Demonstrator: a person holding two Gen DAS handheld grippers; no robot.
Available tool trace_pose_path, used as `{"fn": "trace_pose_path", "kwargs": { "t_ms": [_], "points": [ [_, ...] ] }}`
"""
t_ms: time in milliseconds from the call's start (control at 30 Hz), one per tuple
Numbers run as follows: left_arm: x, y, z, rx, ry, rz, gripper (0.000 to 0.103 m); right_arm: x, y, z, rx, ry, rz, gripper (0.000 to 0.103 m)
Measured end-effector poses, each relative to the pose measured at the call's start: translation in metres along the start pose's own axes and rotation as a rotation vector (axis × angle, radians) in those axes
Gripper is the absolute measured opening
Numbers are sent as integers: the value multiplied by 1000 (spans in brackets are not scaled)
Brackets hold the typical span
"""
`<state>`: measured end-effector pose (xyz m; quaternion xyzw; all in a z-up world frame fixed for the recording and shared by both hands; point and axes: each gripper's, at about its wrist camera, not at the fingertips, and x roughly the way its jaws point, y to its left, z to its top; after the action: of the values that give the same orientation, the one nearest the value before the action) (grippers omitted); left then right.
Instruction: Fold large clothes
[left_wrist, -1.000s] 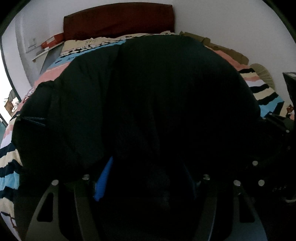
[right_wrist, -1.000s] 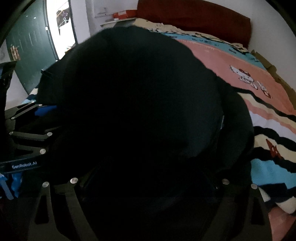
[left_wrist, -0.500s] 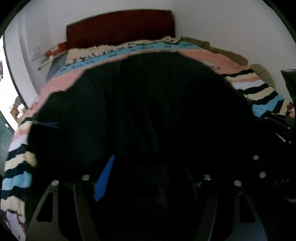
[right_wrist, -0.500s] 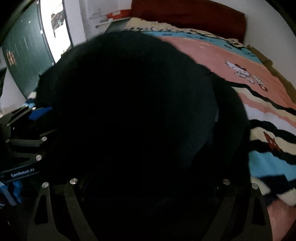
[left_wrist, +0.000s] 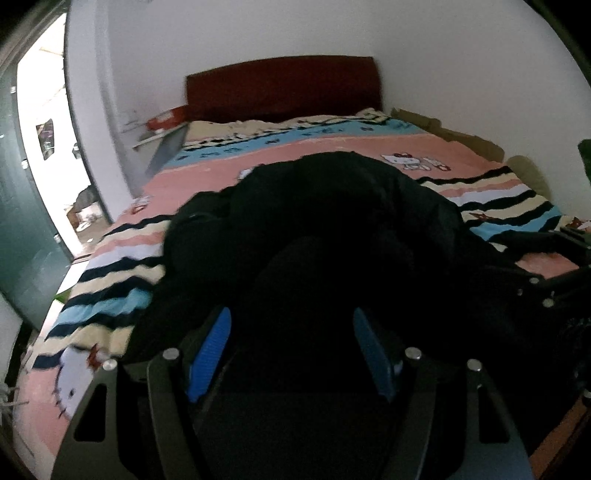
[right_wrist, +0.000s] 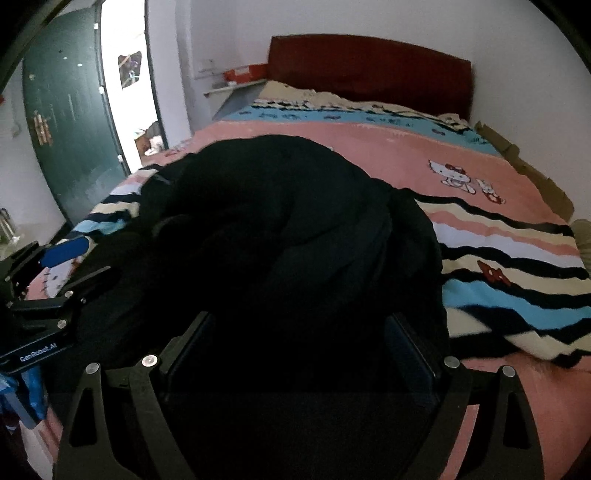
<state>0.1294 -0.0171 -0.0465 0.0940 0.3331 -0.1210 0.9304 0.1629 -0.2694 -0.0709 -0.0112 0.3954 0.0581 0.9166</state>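
The black coat (left_wrist: 332, 221) lies in a bunched heap in the middle of the striped blanket (left_wrist: 498, 199) on the bed. Its near part fills the space between the fingers of both tools. The left gripper (left_wrist: 291, 347) stands wide, with dark cloth between its blue pads (left_wrist: 210, 350), but I cannot tell if the pads press on it. The right gripper (right_wrist: 299, 347) is also wide, and it is too dark there to see a grip.

I think the thick cloth can slip out if the hold is only loose, and then the fold falls back into a heap. A sleeve hidden under the bulk may also make the fold crooked.

The right view shows the left gripper from the side and the green door (right_wrist: 70, 110). The left view shows more of the blanket on the left of the coat.
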Motion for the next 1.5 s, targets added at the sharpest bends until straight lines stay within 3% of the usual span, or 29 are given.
{"fn": "trace_pose_path", "kwargs": {
  "t_ms": [233,467,933,1500],
  "points": [
    [-41,11,-23,-67,-38,51,67,-37,10,-27,19,-22,7,91],
    [-62,19,-42,-82,-58,77,67,-54,-9,-53,82,-20,-21,92],
    [-73,34,-64,-115,-40,147,67,-78,-58,-84,202,-34,-90,97],
    [-67,69,-76,-171,0,228,67,-82,-102,-111,289,-19,-106,102]
  ]
}}
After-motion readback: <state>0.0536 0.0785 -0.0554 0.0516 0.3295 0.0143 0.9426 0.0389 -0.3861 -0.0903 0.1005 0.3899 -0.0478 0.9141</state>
